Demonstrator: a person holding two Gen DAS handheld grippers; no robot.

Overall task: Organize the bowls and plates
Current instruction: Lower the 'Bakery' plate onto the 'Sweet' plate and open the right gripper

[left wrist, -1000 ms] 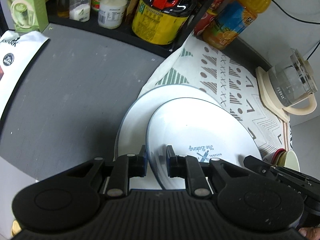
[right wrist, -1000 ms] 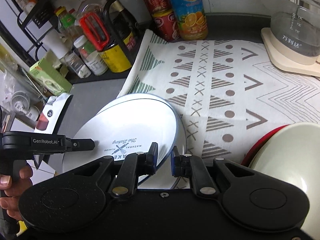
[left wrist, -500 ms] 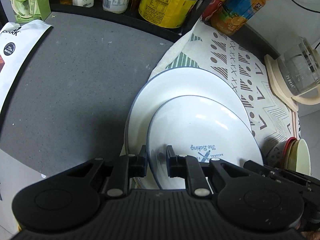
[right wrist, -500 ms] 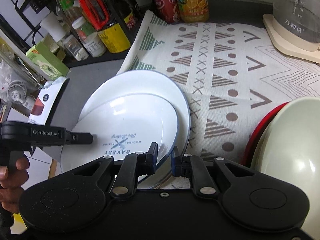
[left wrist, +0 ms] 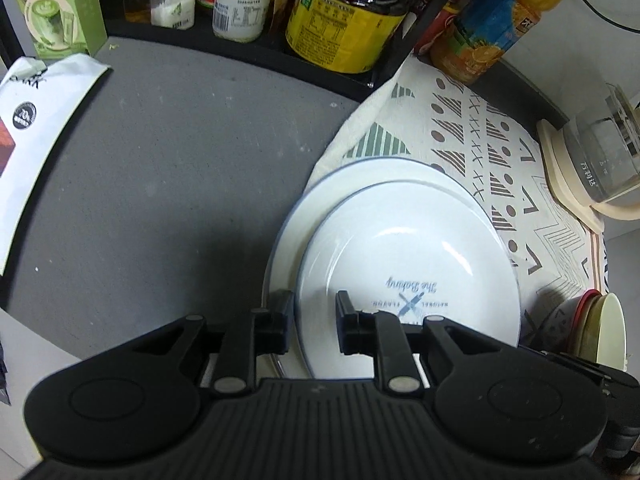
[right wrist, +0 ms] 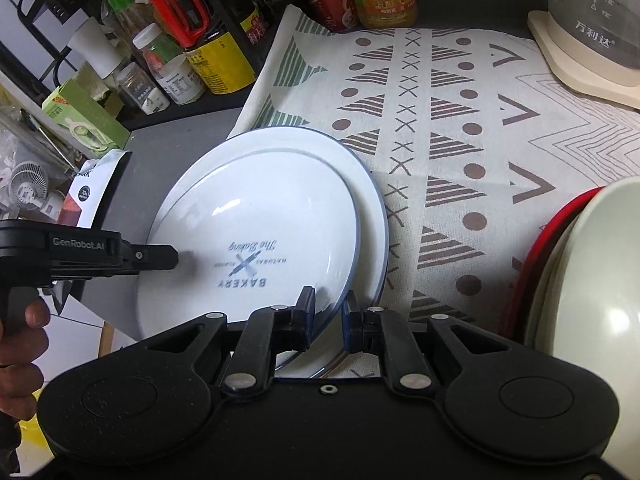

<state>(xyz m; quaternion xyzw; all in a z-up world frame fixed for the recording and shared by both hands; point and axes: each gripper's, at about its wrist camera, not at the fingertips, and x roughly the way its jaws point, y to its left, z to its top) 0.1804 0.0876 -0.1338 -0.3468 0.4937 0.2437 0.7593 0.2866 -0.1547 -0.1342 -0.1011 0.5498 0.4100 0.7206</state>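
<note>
A smaller white plate [left wrist: 408, 264] printed with "BAKERY" lies on a larger blue-rimmed white plate [left wrist: 360, 176] at the left edge of the patterned cloth. My left gripper [left wrist: 314, 320] straddles the smaller plate's near-left rim; its jaws are opening, with the pads still close against the rim. In the right wrist view the smaller plate [right wrist: 256, 220] sits off-centre on the larger plate [right wrist: 372, 216]. My right gripper [right wrist: 328, 312] is shut on its near-right rim. The left gripper's fingertip [right wrist: 160, 258] shows from the side. A cream bowl [right wrist: 592, 280] nests in a red bowl [right wrist: 540, 248] at the right.
The patterned cloth [right wrist: 440, 120] stretches right to a glass kettle [right wrist: 592, 20] on a cream base. A black rack of bottles and jars [left wrist: 344, 20] lines the back. A green box [left wrist: 52, 8] and a white bag [left wrist: 36, 128] sit left on the grey counter [left wrist: 160, 180].
The smaller plate, held tilted above the larger one, has come down flatter onto it. The left jaws stand slightly wider. Both hands stayed nearly in place.
</note>
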